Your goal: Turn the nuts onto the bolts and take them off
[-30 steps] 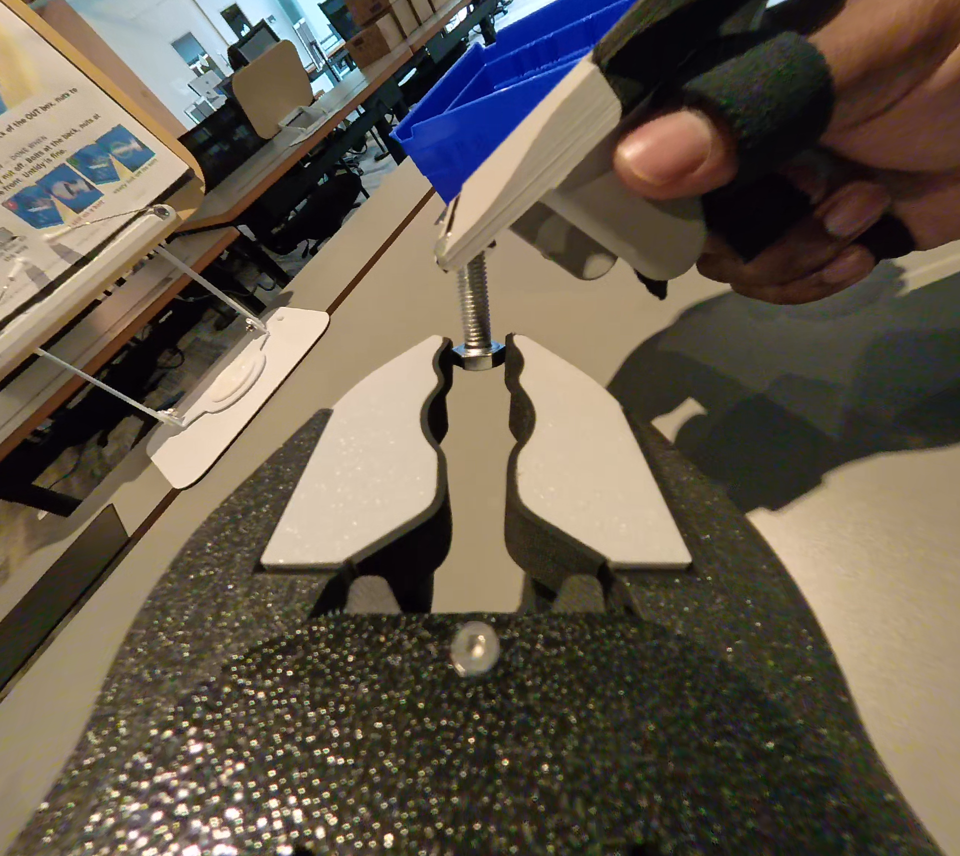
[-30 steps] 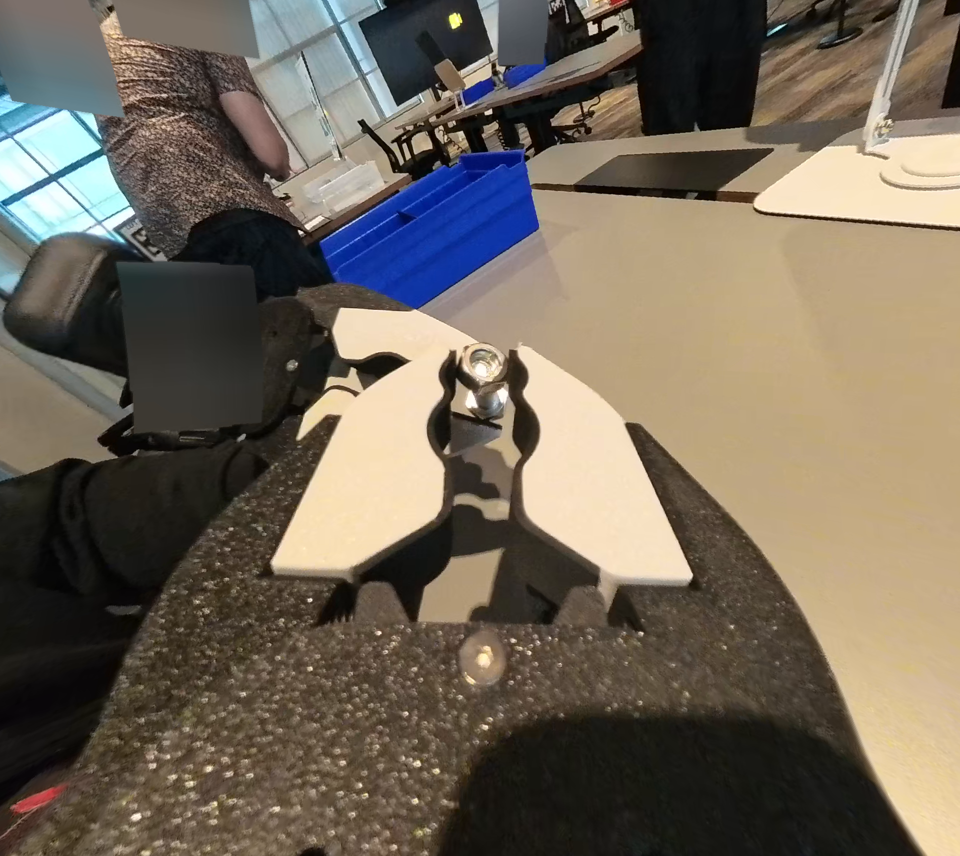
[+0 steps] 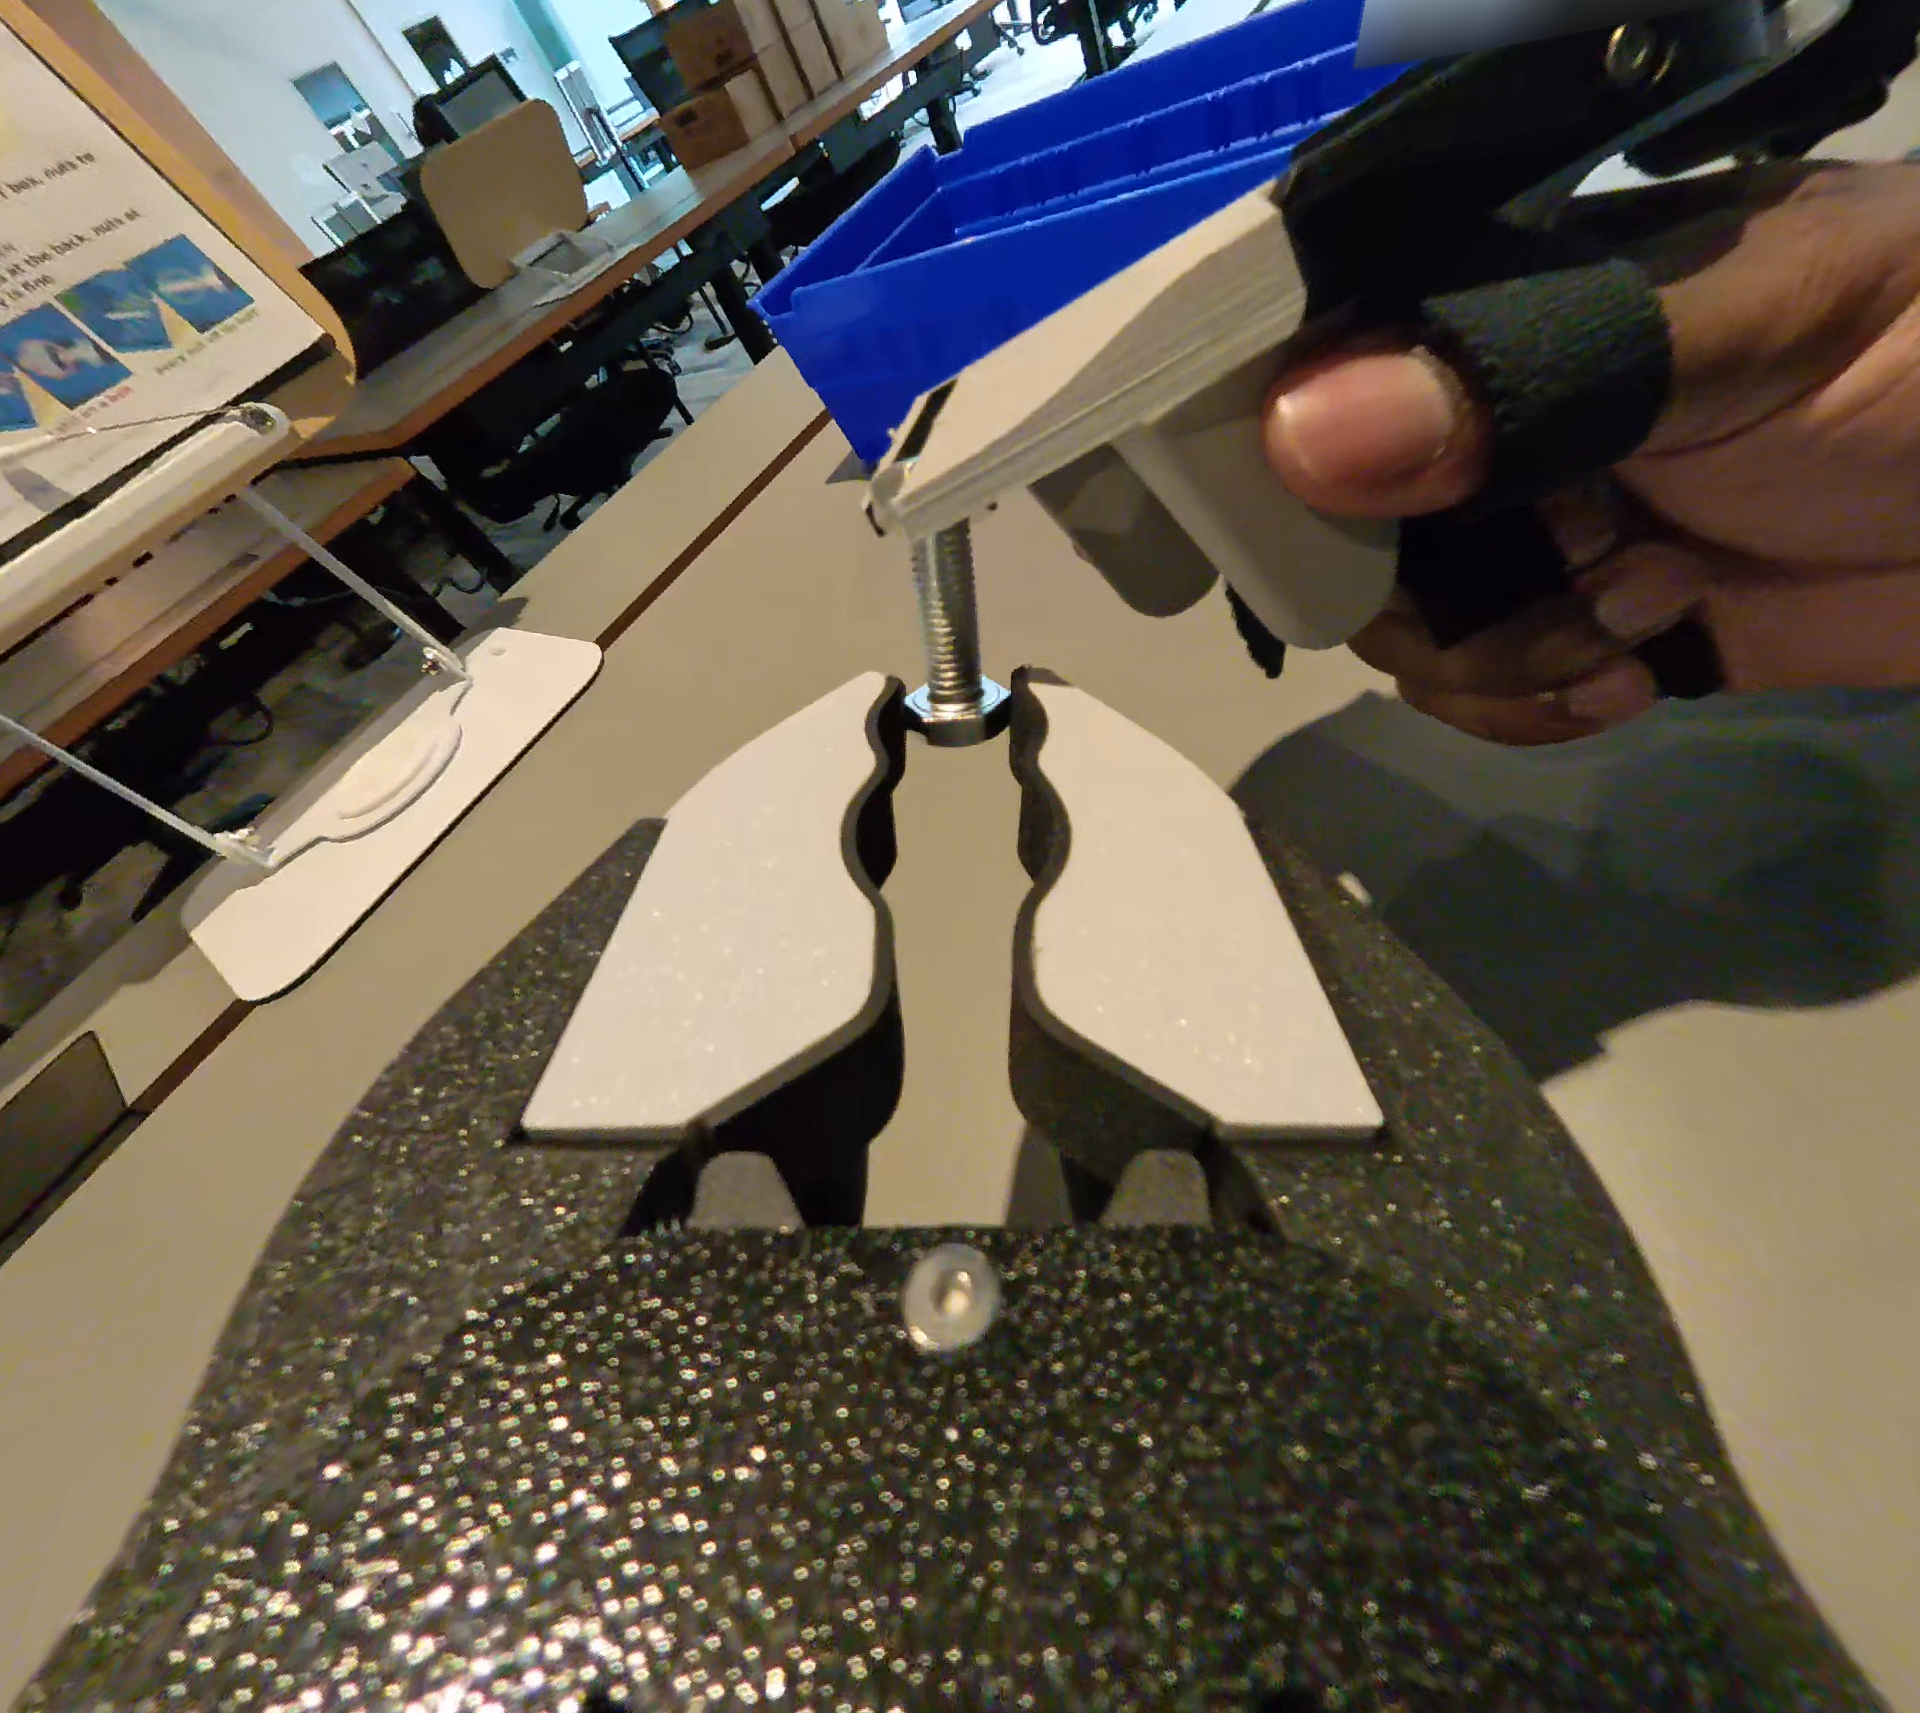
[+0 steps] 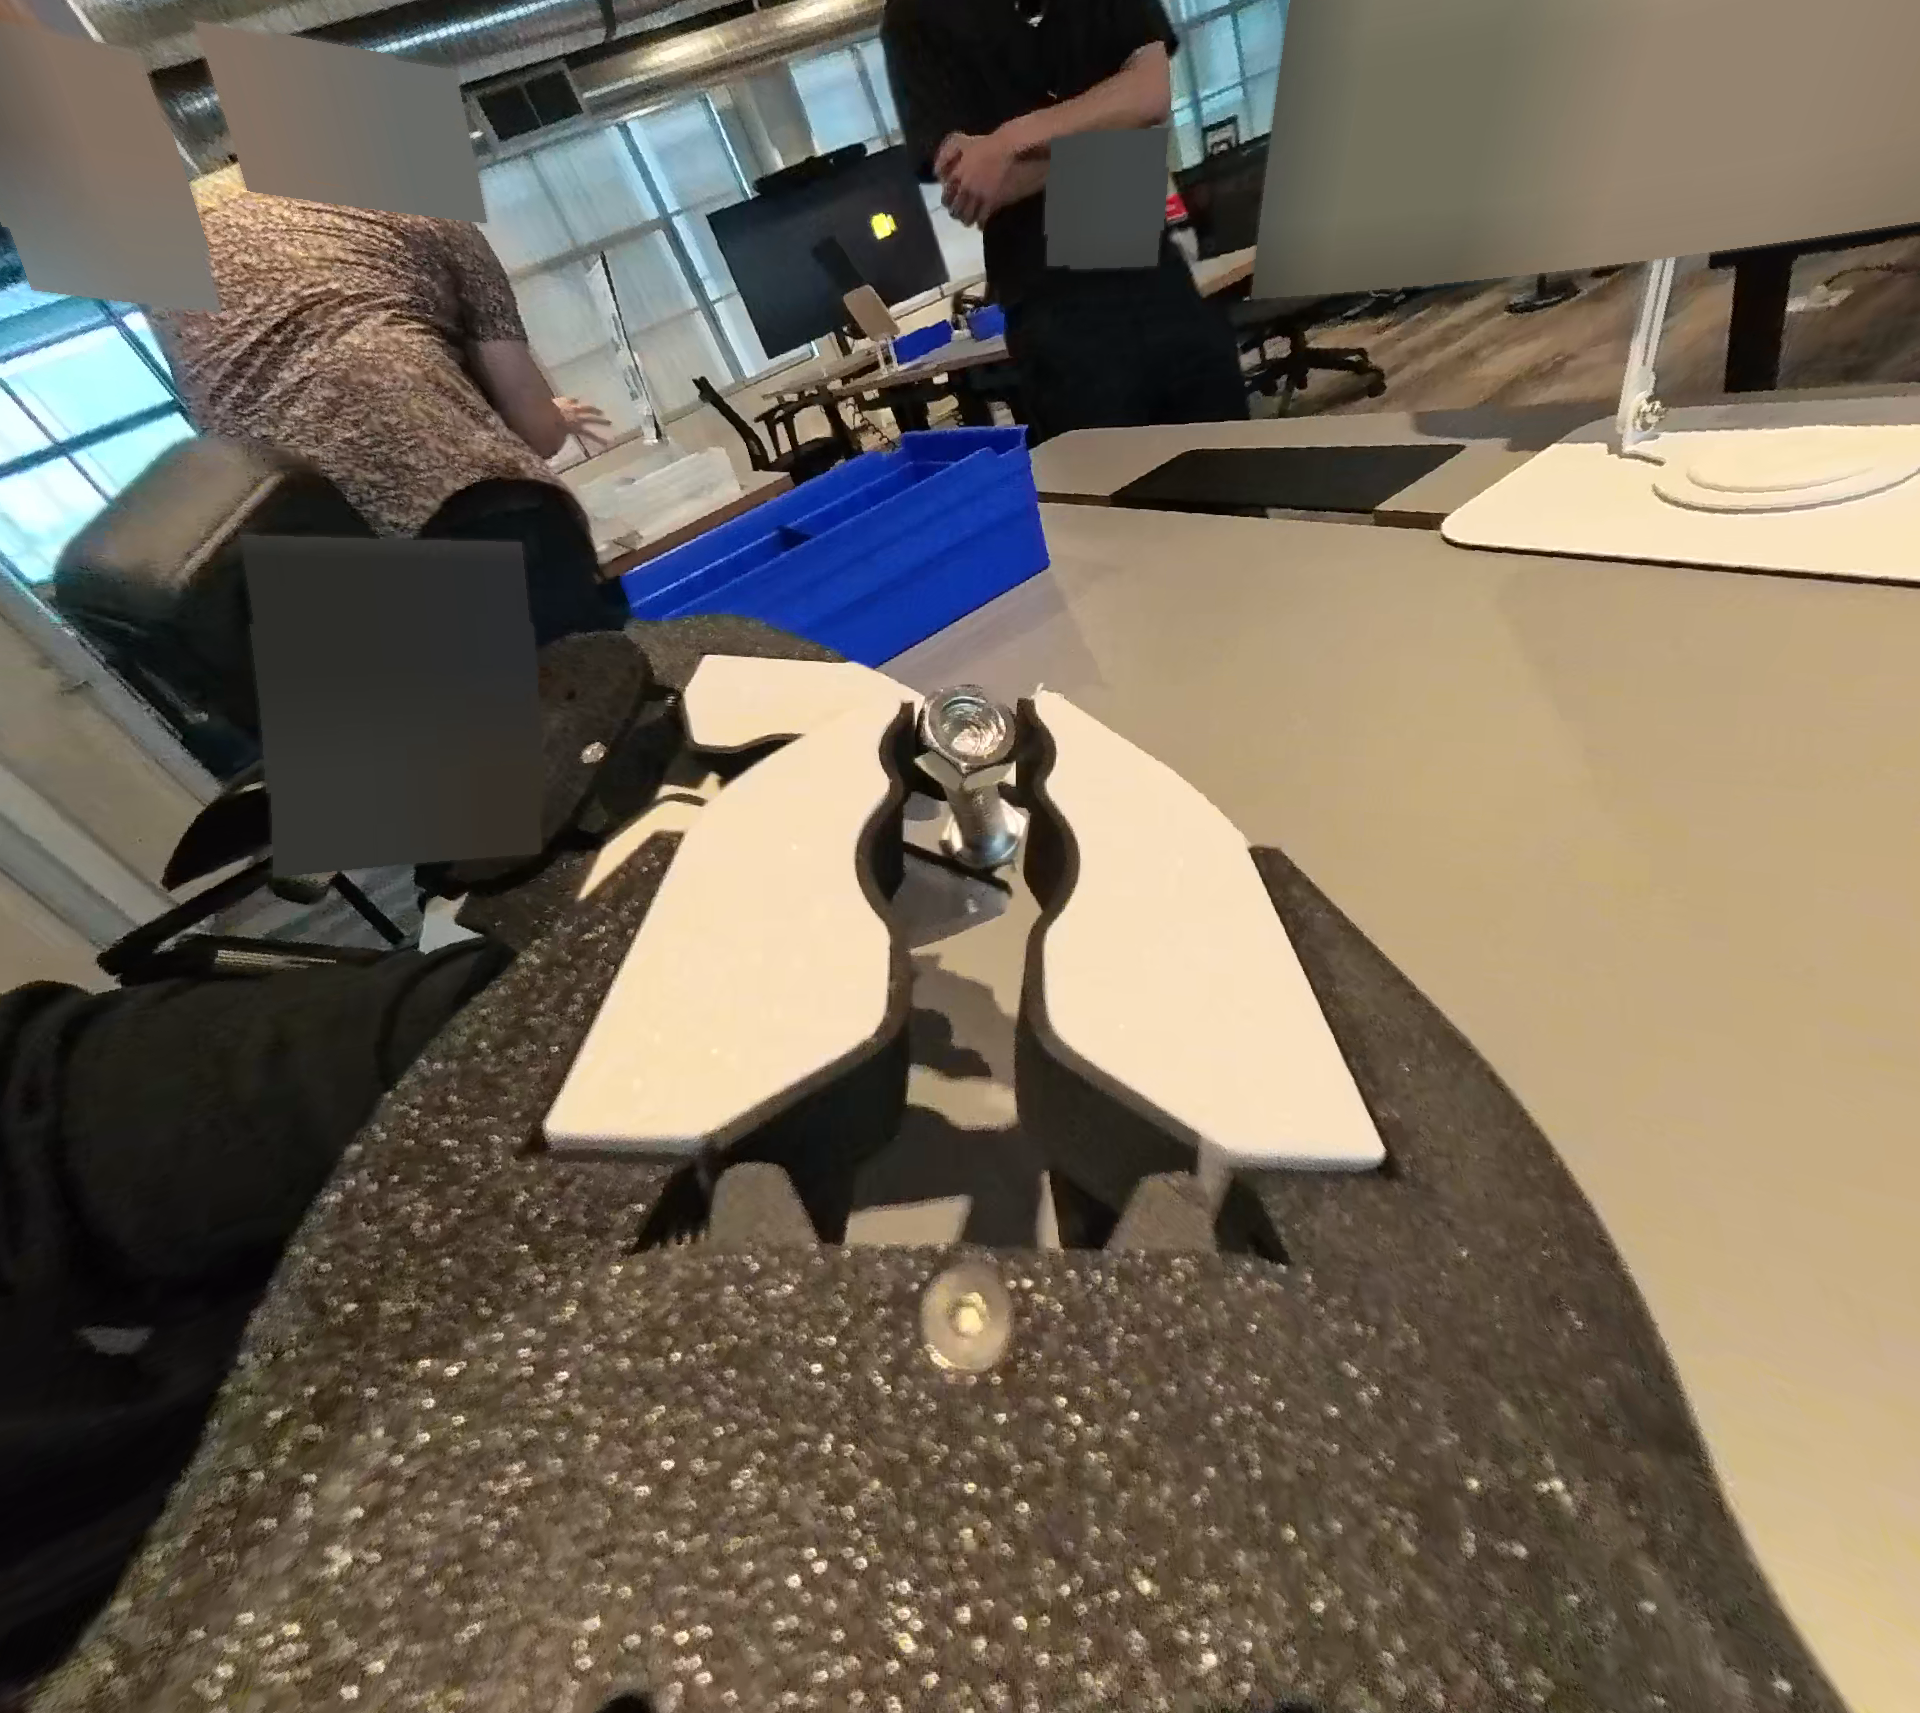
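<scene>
1. My left gripper (image 3: 954, 707) pinches the nut (image 3: 952, 716) at its tips.
2. My right gripper (image 4: 961, 728) squeezes the bolt (image 3: 943, 619) by its top.
3. The bolt stands straight up above the grey table (image 3: 727, 583).

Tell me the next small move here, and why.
Probably twist the right gripper a little about the bolt while the left gripper holds the nut. The right grips the bolt head, the nut sits at the thread's far end; which direction, I cannot tell.
</scene>
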`<state>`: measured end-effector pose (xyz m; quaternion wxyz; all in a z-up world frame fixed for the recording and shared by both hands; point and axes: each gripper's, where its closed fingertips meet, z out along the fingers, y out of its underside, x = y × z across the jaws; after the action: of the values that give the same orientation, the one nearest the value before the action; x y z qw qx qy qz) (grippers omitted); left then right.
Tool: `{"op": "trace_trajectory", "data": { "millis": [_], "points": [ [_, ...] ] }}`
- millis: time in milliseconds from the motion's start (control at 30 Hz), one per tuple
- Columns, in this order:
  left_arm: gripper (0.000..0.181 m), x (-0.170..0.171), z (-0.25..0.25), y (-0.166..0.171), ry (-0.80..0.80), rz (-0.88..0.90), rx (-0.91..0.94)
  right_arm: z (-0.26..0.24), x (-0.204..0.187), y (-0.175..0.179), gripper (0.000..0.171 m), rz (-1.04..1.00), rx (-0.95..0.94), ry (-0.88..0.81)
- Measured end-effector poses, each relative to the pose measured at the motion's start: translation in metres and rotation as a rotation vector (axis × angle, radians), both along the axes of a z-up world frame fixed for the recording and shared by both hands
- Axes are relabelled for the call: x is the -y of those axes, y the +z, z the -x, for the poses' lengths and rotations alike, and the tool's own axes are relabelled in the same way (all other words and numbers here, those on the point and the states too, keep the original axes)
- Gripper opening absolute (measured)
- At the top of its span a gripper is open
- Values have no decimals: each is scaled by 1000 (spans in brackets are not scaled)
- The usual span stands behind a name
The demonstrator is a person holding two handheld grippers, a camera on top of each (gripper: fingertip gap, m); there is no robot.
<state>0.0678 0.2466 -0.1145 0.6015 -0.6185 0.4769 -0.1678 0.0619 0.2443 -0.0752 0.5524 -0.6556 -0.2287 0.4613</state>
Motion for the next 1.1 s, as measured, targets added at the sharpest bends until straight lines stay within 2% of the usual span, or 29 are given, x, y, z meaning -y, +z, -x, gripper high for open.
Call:
{"op": "trace_trajectory", "data": {
  "millis": [667, 767, 933, 1000, 1100],
  "points": [
    [19, -4, -3, -26, -42, 160, -28, -7, -9, -7, 18, -6, 5, -12],
    [19, -3, -2, -20, -46, 140, -13, -16, -8, 4, 18, -8, -47, 16],
    [19, 8, -8, -10, -90, 67, -19, -25, 4, 9, 18, 31, -229, 167],
    [19, 5, -8, -19, -75, 92, -62, -25, 1, -6, 18, 45, -132, 160],
    [19, -1, 1, -30, -49, 126, -119, -26, -2, -46, 18, 83, 161, 182]
  ]
}}
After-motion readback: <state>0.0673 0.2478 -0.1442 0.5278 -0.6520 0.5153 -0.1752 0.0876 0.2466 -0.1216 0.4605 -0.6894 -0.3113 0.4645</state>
